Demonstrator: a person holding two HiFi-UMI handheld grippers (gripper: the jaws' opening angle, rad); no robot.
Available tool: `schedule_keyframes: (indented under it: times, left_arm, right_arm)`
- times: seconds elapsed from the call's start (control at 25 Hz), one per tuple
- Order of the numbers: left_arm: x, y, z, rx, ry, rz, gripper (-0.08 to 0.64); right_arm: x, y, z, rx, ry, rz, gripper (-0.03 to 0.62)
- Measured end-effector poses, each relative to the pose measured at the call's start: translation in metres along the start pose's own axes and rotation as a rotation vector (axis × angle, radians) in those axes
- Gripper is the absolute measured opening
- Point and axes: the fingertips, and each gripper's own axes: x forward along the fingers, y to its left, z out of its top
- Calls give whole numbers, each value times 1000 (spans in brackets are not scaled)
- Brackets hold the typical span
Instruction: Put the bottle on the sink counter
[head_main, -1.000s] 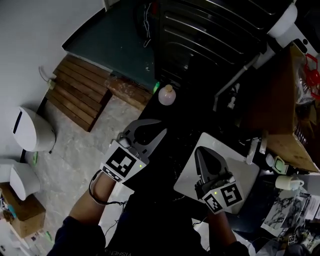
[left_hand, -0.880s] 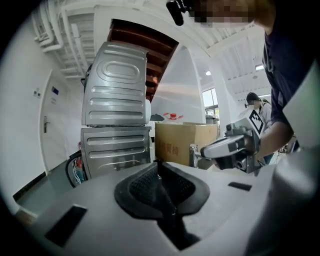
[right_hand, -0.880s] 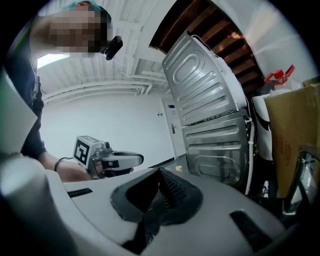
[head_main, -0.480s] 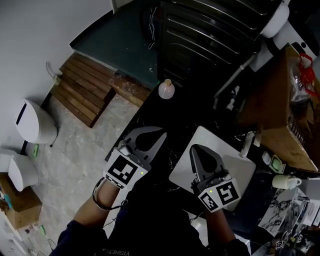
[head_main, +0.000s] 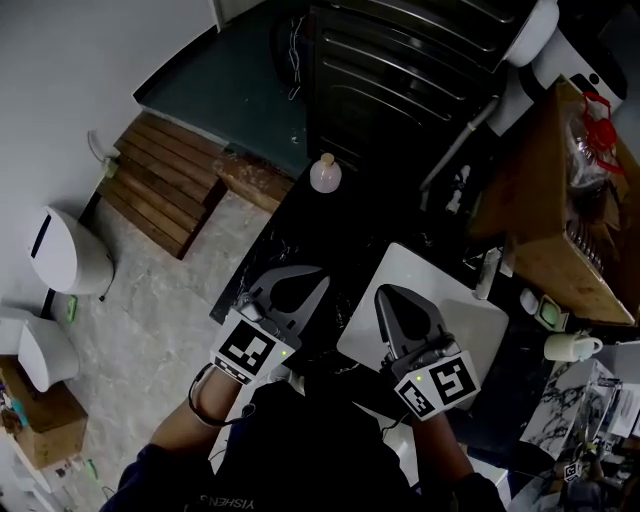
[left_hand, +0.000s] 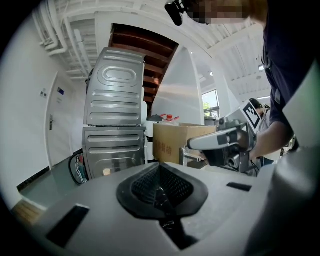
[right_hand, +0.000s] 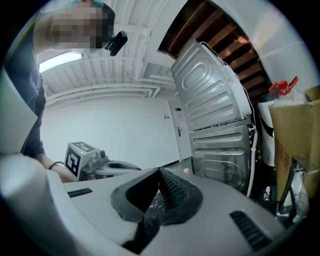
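The bottle (head_main: 324, 175) is small, with a round, pale pink body and a tan cap. It stands upright on the bench (head_main: 300, 225), a glossy black slab veined with white, at about 12 o'clock from the two tongs and well apart from both.

The left tongs (head_main: 298, 286) are smooth grey plastic with black ribbed pads. In the left gripper view the tongs (left_hand: 160, 187) are clenched, pad against pad, with nothing between them. The right tongs (head_main: 402, 306) are the same build. In the right gripper view they (right_hand: 160, 192) are also pressed together and empty. They hang over a flat white rectangular slab (head_main: 470, 335) that lies on the bench at 4 o'clock.

At 12 to 1 o'clock, beyond the bottle, stands a grey sheet-metal cabinet (head_main: 400, 70) with pressed ribs and rounded panels. A brown cardboard box (head_main: 555, 225) sits at 3 o'clock, and a white mug (head_main: 570, 347) is near it, lower right. To the left of the bench the floor (head_main: 165, 310) is pale mottled stone. A slatted wooden platform (head_main: 165, 180) lies at 10 o'clock, and a rounded white bin (head_main: 65, 255) is at 9 o'clock by the white wall.
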Motion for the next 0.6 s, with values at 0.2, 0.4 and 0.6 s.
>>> schedule_keyframes:
  times: [0.2, 0.4, 0.6]
  left_arm:
    - [-7, -7, -6, 40, 0, -42, 6]
    - [-27, -13, -4, 31, -12, -95, 6]
    - [-54, -17, -2, 53, -25, -139, 6]
  right_arm:
    - [-7, 10, -1, -10, -1, -49, 25]
    - [-13, 33, -5, -9, -4, -96, 25]
    - [-17, 63, -7, -14, -15, -148, 25]
